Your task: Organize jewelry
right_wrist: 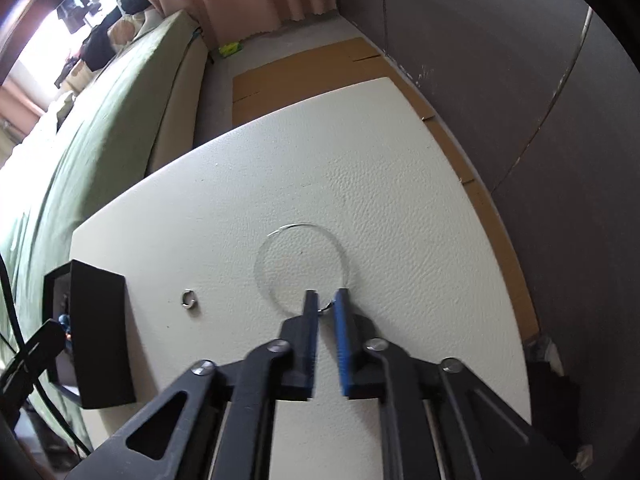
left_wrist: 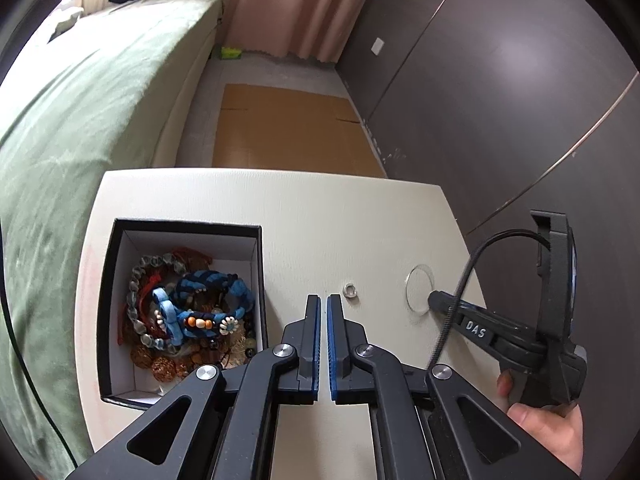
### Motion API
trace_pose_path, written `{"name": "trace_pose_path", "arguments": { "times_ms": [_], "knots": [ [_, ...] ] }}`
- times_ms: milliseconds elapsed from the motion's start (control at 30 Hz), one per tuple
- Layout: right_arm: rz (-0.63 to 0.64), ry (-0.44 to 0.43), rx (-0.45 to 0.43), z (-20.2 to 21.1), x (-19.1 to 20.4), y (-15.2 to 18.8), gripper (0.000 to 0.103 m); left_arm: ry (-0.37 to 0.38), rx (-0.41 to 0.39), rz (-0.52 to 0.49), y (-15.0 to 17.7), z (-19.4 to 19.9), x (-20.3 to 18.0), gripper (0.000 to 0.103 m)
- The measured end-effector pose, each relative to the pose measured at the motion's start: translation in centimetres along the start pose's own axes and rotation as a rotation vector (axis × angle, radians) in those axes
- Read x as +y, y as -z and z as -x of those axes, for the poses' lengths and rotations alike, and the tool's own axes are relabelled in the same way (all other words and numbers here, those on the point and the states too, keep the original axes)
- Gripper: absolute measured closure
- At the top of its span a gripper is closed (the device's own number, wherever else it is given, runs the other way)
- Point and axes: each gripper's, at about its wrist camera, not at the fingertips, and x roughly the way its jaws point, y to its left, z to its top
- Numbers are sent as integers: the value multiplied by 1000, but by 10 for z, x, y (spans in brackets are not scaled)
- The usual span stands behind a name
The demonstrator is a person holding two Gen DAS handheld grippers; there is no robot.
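Bedroom setup here: green bedspread point(left_wrist: 72, 128) running along the left, pink curtain point(left_wrist: 288, 4) at the back, dark wardrobe doors point(left_wrist: 500, 80) on the right, flattened cardboard point(left_wrist: 288, 128) on the floor. I'm working over a cream table point(left_wrist: 280, 220) with a leathery texture.

From my left wrist view, the black box point(left_wrist: 260, 280) sits at about 9 o'clock from the left gripper point(left_wrist: 323, 300), just beside it, and it's stuffed with jewelry point(left_wrist: 188, 312): blue braided bracelets, grey and amber beads, some red cord. The left gripper's jaws are closed with nothing between them, only a thin slit showing. A small silver ring point(left_wrist: 351, 289) lies flat on the table at roughly 1 o'clock from its tips, near but not touching.

Over to the right, the thin clear bangle point(right_wrist: 300, 268) lies flat on the table. My right gripper point(right_wrist: 325, 300) is pointed steeply down at it, tips at the loop's near edge, around its 6 o'clock. The jaws are pinched nearly together and there's a little wire bit of the bangle caught between the fingertips, so I read that as gripping it. From that view the silver ring is at 9 o'clock, well apart from the tips, between the bangle and the box.

A hand point(left_wrist: 548, 428) holding the right gripper's handle shows at the lower right of the left view.
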Motion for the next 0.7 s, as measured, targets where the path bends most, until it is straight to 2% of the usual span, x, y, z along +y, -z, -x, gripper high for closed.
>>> {"name": "trace_pose_path", "arguments": {
  "times_ms": [200,267,433,500,533,567,700],
  "knots": [
    [-2,-58,16,2,-16,-2,100,-39,29,2,-1,-8,-9,100],
    [-5,-51,6,7,-23,-1,100,-61,51,-14,-3,-13,-16,100],
    [-31,-93,-22,19,-36,-3,101,-121,104,-82,-11,-25,-37,97],
    [-47,-114,-33,23,-42,-3,101,-138,129,-116,-15,-30,-45,75],
    [-56,-126,-35,25,-46,-3,101,-149,137,-136,-17,-34,-50,50],
    [-64,-141,-37,27,-50,-2,101,-162,132,-150,-18,-34,-53,39],
    [-87,-178,-46,30,-56,-4,101,-199,142,-193,-22,-45,-65,38]
  ]
}}
